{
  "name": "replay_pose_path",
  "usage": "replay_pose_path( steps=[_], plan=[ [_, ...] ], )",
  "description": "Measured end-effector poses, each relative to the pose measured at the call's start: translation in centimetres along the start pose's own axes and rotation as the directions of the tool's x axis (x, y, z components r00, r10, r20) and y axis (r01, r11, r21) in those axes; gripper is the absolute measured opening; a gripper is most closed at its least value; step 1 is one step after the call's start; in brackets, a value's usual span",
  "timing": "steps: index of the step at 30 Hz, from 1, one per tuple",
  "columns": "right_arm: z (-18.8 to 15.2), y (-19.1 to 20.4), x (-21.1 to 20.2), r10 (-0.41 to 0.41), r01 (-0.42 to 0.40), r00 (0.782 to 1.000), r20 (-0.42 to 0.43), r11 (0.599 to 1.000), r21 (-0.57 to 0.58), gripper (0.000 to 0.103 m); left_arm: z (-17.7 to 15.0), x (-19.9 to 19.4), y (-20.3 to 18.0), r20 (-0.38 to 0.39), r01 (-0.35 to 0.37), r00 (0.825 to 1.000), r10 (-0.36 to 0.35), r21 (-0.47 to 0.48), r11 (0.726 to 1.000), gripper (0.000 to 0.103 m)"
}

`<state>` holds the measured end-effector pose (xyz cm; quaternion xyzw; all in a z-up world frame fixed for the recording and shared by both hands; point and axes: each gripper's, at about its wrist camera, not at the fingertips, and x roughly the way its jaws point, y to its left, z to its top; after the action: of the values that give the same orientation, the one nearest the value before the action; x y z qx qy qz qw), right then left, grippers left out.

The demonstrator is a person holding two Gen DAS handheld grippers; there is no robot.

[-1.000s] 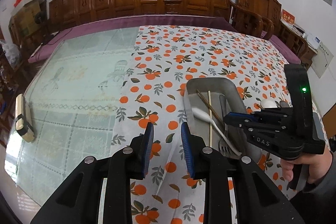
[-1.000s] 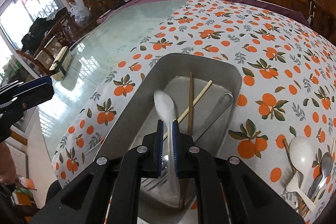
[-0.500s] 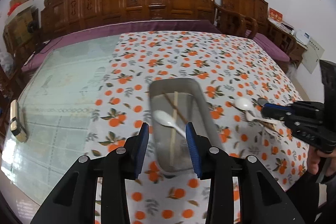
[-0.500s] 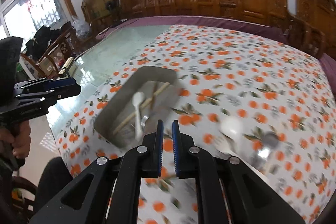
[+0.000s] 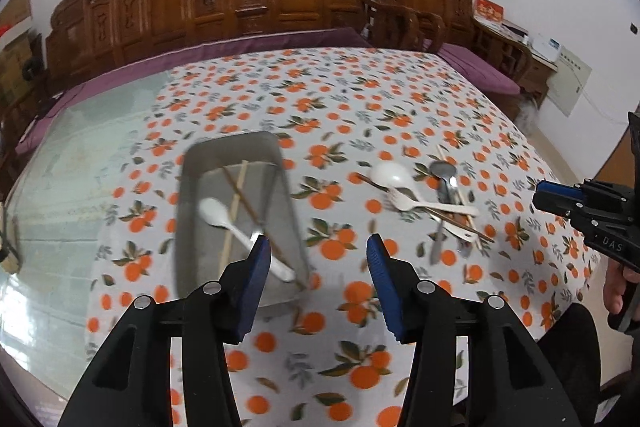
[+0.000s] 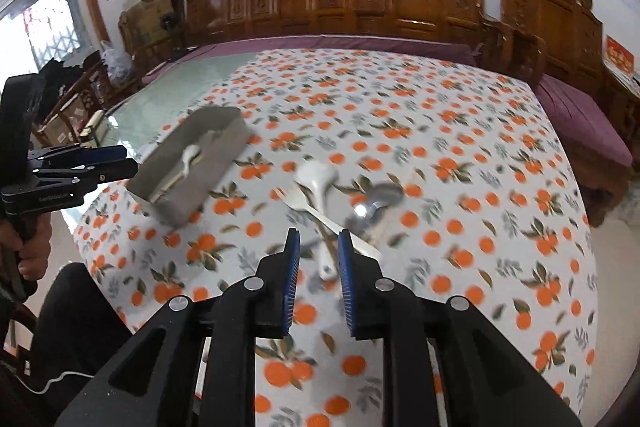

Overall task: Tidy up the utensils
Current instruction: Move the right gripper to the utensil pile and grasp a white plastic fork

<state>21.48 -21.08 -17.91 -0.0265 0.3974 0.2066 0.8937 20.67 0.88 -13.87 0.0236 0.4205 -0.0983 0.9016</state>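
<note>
Between pickups at an orange-print worktop (image 5: 400,99): both claws hang empty above the cloth, their jaws having just been opening with nothing between them. The left claw (image 5: 316,259) stands fairly wide, the right claw (image 6: 316,251) only narrowly parted. A grey tray (image 5: 188,211), at ten o'clock from the left claw, already holds a white spoon (image 5: 228,223) and a pair of chopsticks (image 5: 236,195). The loose pile sits well apart from it at two o'clock: a white ladle-shaped spoon (image 5: 394,177), a white fork (image 5: 416,203) and a metal spoon (image 5: 443,173), overlapping one another, with more chopsticks under them. In the right wrist view that pile lies just past the right claw at twelve o'clock. The step in hand looks like the reach for another utensil. The next move likely calls for a wider opening, then a descent onto a single handle, since the pieces cross and could drag together.
</note>
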Motion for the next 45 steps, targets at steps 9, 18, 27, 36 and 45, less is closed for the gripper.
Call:
replay_pose_path(
  steps=[9, 18, 27, 36, 45],
  plan=[
    [-2.0, -1.9, 2.6, 0.002, -0.001, 0.998, -0.057, 1.0, 0.015, 0.027, -0.8, 1.9, -3.2, -0.029, 0.028, 0.999, -0.027, 0.043, 0.999, 0.058],
    [0.8, -0.8, 8.2, 0.029, -0.038, 0.994, -0.106, 0.996, -0.083, 0.032, -0.4, 2.5, -3.3, -0.024, 0.038, 0.999, -0.038, 0.036, 0.999, 0.07],
    [3.3, 1.1, 14.5, 0.03, -0.066, 0.976, -0.217, 0.985, -0.161, 0.032, -0.3, 2.4, -3.3, -0.02, 0.042, 0.999, -0.042, 0.037, 0.998, 0.07],
    [2.8, 1.4, 16.1, -0.026, -0.034, 0.96, -0.278, 0.978, -0.207, 0.025, -1.1, 2.1, -3.1, -0.03, 0.045, 0.999, -0.043, 0.039, 0.998, 0.07],
    [2.8, 1.0, 13.8, 0.032, -0.072, 0.97, -0.243, 0.985, -0.159, 0.004, -1.2, 2.0, -3.3, -0.032, 0.039, 0.999, -0.038, 0.044, 0.998, 0.07]
  ],
)
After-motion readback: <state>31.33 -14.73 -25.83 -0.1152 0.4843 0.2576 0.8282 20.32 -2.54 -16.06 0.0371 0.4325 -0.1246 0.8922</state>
